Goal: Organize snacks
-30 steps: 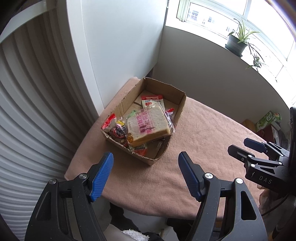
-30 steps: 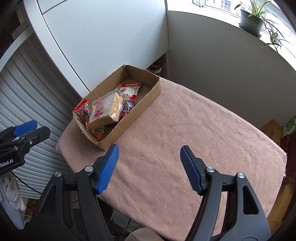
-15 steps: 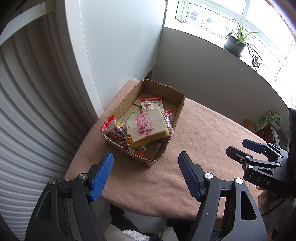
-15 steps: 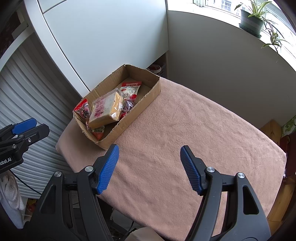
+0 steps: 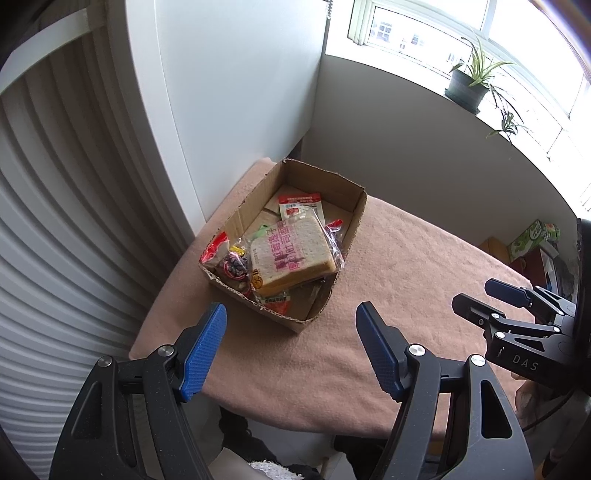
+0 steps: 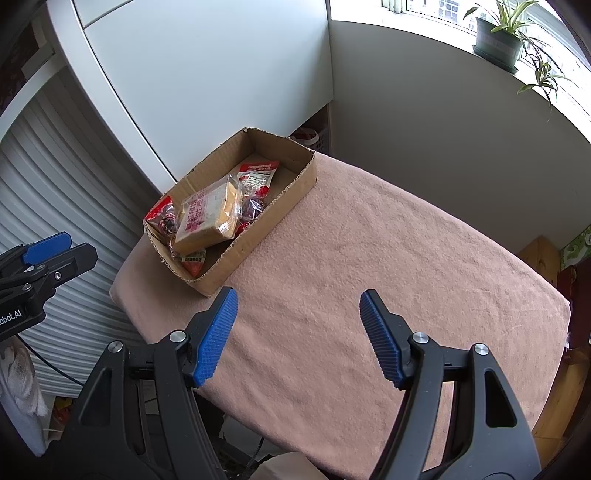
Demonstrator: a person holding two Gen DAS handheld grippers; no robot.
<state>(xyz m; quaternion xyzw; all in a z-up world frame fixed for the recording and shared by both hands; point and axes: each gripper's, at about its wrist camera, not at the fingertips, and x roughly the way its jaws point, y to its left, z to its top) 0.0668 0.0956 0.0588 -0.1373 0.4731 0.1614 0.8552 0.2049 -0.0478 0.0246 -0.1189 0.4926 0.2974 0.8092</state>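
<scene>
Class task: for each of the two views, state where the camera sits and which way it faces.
Left wrist: sits on the left gripper, facing down at the cardboard box of snacks; the right gripper shows at the right edge.
Right wrist: sits on the right gripper, facing down at the pink cloth; the left gripper shows at the left edge.
Shared: box, cloth, potted plant.

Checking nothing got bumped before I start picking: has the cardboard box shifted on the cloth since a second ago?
No. The cardboard box sits at the same far-left corner of the pink cloth, beside the white cabinet, as before.
</scene>
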